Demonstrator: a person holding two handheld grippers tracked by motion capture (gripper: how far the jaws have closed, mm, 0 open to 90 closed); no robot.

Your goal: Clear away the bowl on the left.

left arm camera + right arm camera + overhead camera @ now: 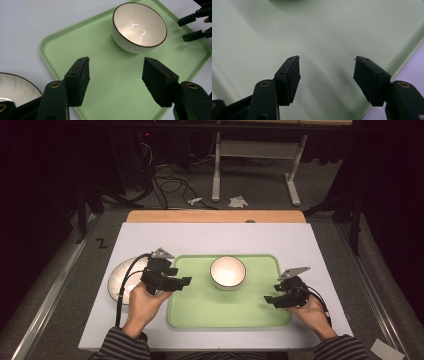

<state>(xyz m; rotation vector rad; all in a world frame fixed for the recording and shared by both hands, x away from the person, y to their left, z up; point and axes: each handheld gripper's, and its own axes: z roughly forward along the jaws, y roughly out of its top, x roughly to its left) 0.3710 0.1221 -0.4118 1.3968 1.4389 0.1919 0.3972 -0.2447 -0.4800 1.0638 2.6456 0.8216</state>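
A white bowl [228, 272] with a dark rim stands upright near the back middle of a green tray [200, 310]. My left gripper [186, 281] is open over the tray's left edge, empty, with the bowl [139, 27] ahead of its jaws. Beside that hand lies a white plate [119, 279] on the table, partly hidden by the gripper and cable; the plate [15, 86] also shows at the left gripper view's lower left. My right gripper [269, 299] is open and empty low over the tray's [317, 30] right side. The right gripper [191, 27] also appears far off past the bowl.
The tray sits on a white tabletop [150, 240] with a wooden strip [215, 216] along its far edge. Beyond the table are a dark floor with cables [165, 180] and a white frame's legs [255, 165].
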